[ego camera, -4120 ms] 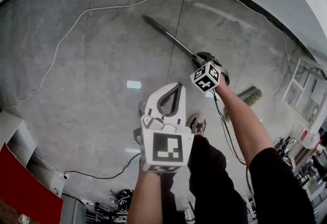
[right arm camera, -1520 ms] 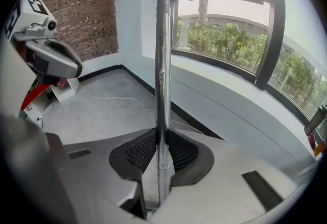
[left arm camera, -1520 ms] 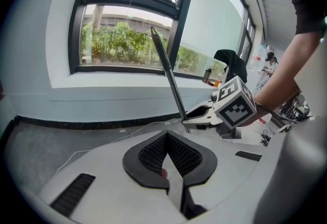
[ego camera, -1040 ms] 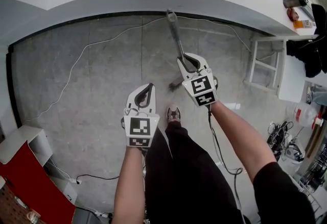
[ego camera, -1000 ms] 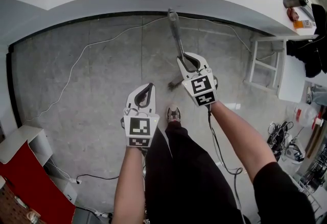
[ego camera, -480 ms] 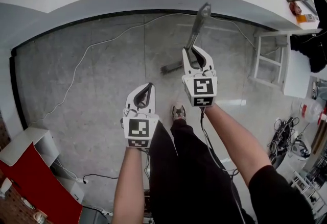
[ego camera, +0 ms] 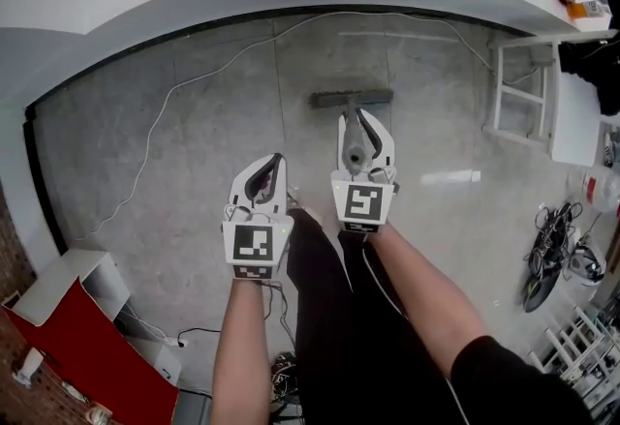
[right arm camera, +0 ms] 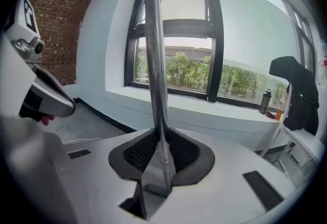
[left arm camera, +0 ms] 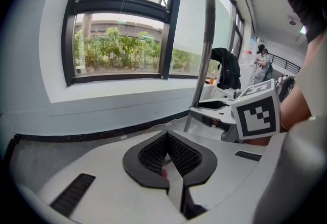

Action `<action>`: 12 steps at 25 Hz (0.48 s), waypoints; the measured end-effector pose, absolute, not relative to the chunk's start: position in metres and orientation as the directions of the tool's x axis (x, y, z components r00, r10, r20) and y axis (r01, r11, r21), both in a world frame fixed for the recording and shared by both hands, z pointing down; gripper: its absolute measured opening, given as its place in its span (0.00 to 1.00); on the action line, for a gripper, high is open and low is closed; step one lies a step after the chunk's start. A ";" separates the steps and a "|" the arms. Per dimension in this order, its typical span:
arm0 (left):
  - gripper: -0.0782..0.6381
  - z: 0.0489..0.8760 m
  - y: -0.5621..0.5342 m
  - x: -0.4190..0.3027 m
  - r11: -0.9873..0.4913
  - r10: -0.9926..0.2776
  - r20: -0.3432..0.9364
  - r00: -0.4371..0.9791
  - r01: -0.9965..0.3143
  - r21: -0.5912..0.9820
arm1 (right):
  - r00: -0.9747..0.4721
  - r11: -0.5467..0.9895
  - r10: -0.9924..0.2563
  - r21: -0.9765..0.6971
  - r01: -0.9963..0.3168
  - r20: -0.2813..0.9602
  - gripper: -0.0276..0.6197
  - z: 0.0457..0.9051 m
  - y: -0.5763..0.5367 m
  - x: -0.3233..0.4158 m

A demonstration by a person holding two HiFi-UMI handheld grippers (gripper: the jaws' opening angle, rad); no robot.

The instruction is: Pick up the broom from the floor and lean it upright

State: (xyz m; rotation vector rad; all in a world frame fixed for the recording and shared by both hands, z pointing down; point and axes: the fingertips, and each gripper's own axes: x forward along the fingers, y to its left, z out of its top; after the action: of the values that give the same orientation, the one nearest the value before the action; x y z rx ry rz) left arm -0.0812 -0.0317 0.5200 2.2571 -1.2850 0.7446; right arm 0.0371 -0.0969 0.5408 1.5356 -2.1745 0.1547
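broom [ego camera: 351, 98] on floor [ego camera: 194, 210], before right tool [ego camera: 355, 117] | left tool [ego camera: 274, 165] just left | cable [ego camera: 160, 108] further left

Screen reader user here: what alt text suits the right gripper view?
The right gripper clamps a grey metal broom handle, which stands upright before a dark-framed window. The left gripper shows at the left edge, a black jacket at the right.

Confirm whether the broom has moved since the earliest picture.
Yes. The broom lay flat on the floor; now it stands upright, head on the floor, handle clamped in the right gripper.
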 end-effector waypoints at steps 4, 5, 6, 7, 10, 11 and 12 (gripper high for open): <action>0.12 0.527 -0.029 -0.088 -0.454 -0.644 0.643 0.415 -0.883 0.115 | -0.267 0.390 -0.839 0.182 -0.903 0.475 0.15 0.556 -0.081 0.030; 0.12 0.528 -0.028 -0.089 -0.450 -0.645 0.642 0.413 -0.885 0.118 | -0.274 0.403 -0.838 0.197 -0.894 0.472 0.15 0.548 -0.085 0.027; 0.12 0.530 -0.028 -0.090 -0.446 -0.646 0.642 0.412 -0.887 0.120 | -0.279 0.415 -0.837 0.213 -0.885 0.471 0.15 0.543 -0.088 0.025; 0.12 0.532 -0.027 -0.090 -0.443 -0.647 0.643 0.411 -0.888 0.122 | -0.283 0.425 -0.835 0.226 -0.876 0.472 0.15 0.542 -0.090 0.024; 0.12 0.534 -0.025 -0.090 -0.440 -0.648 0.641 0.411 -0.889 0.126 | -0.287 0.449 -0.828 0.264 -0.853 0.481 0.15 0.544 -0.089 0.024; 0.12 0.534 -0.024 -0.090 -0.441 -0.649 0.639 0.413 -0.889 0.127 | -0.286 0.457 -0.825 0.277 -0.845 0.488 0.15 0.546 -0.088 0.024; 0.12 0.534 -0.022 -0.090 -0.442 -0.648 0.638 0.415 -0.888 0.129 | -0.284 0.464 -0.820 0.289 -0.837 0.496 0.15 0.547 -0.086 0.022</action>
State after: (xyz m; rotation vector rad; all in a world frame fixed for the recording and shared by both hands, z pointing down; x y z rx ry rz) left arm -0.0895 -0.0222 0.5340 2.2230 -1.3056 0.7104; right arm 0.0224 -0.0861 0.5470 1.3729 -2.1258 0.0371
